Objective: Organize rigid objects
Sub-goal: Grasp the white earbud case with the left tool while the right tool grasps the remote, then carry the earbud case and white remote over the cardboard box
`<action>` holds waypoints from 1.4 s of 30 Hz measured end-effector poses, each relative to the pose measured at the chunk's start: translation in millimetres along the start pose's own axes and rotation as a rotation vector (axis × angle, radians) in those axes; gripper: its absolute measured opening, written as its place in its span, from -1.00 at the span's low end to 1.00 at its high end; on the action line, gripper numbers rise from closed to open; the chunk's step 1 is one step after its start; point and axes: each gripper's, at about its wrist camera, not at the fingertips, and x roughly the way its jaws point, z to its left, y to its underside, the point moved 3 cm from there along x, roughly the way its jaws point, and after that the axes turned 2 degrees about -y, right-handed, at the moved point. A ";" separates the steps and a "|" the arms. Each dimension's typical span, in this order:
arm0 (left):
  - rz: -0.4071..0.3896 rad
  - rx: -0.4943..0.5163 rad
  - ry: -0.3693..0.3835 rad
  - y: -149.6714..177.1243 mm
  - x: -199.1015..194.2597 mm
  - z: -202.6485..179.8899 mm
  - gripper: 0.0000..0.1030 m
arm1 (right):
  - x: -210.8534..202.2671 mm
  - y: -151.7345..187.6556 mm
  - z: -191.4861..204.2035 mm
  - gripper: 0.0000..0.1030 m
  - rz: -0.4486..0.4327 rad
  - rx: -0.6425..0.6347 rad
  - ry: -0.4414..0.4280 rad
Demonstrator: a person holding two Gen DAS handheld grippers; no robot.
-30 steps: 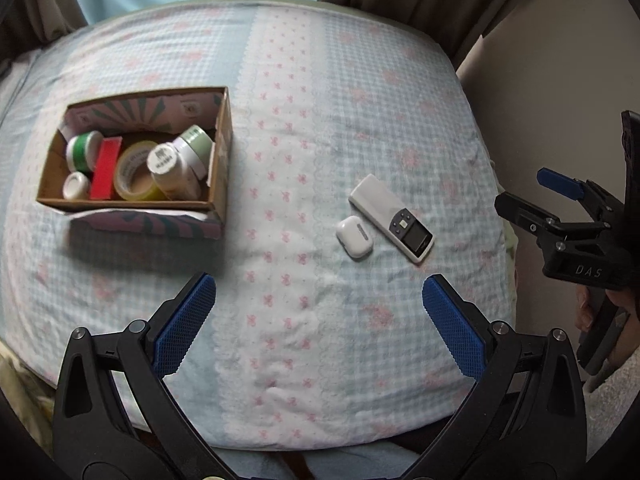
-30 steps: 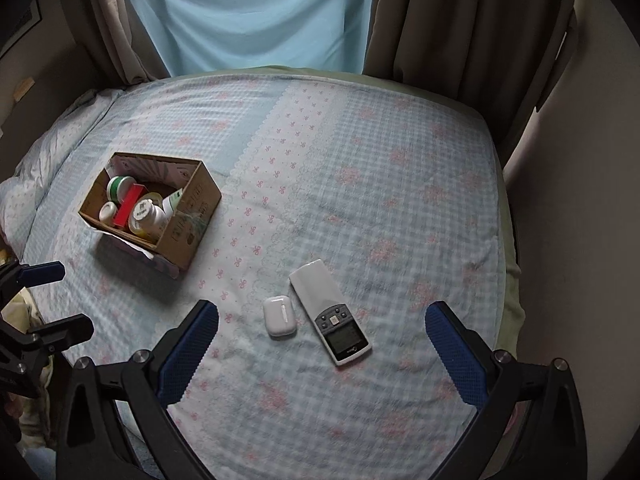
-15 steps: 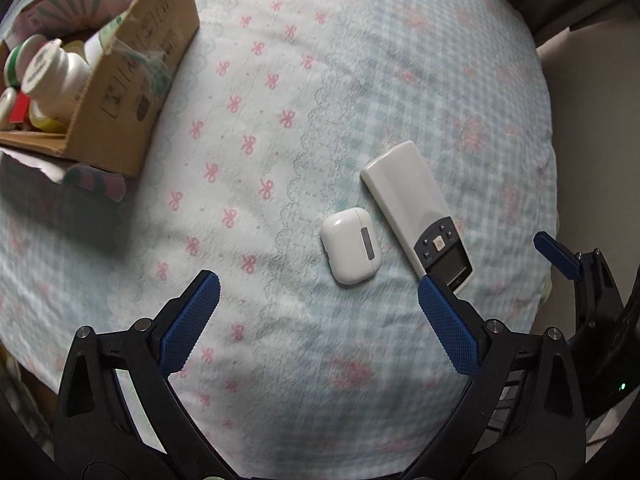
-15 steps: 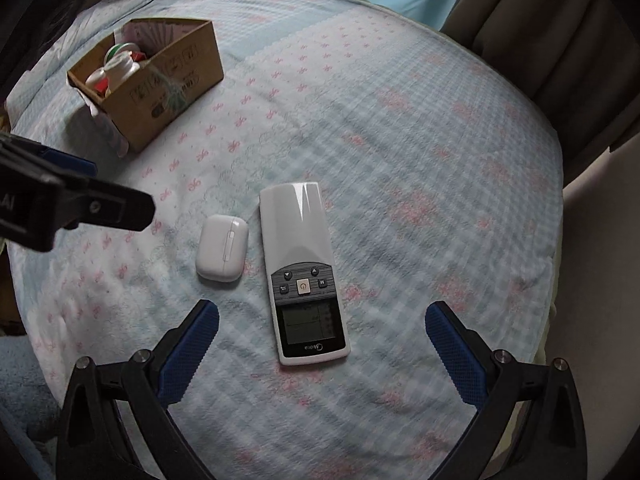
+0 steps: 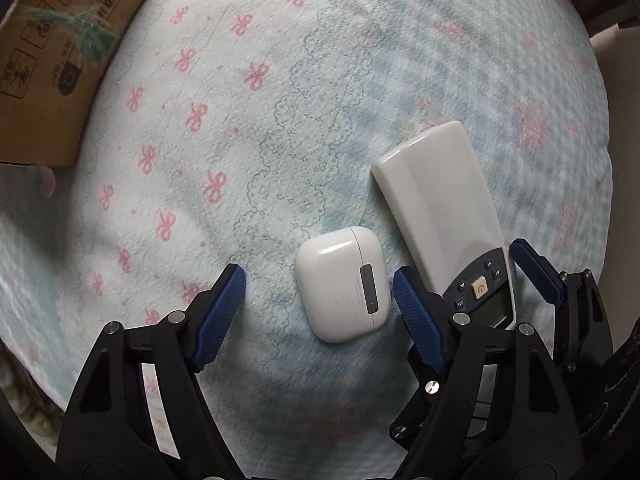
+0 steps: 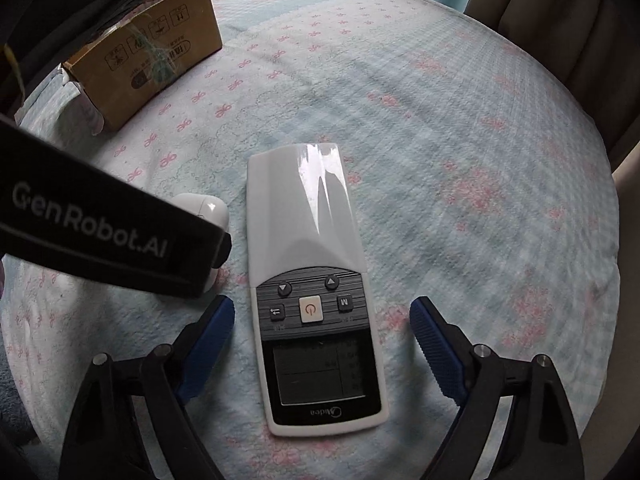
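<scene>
A white earbuds case (image 5: 344,284) lies on the bedspread between the blue pads of my left gripper (image 5: 320,292), which is open and straddles it without touching. A white remote control (image 6: 310,280) with a dark button panel and screen lies just right of the case; it also shows in the left wrist view (image 5: 440,204). My right gripper (image 6: 322,332) is open, its pads on either side of the remote's lower half, apart from it. The left gripper's body hides most of the case (image 6: 208,206) in the right wrist view.
A cardboard box (image 6: 148,56) stands at the far left of the bed; it also shows in the left wrist view (image 5: 52,60). The bedspread (image 6: 460,160) is pale blue with pink bows. Curtains (image 6: 560,20) hang behind. The bed edge drops off at right.
Both grippers have dropped lower and closer to the bed. The left one now straddles the earbuds case, the right one the remote. Both jaws have narrowed somewhat.
</scene>
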 end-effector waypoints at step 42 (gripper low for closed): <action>-0.158 0.070 0.204 2.8 -129.0 67.7 -0.18 | -90.2 -47.1 19.1 0.04 -0.098 0.223 -0.054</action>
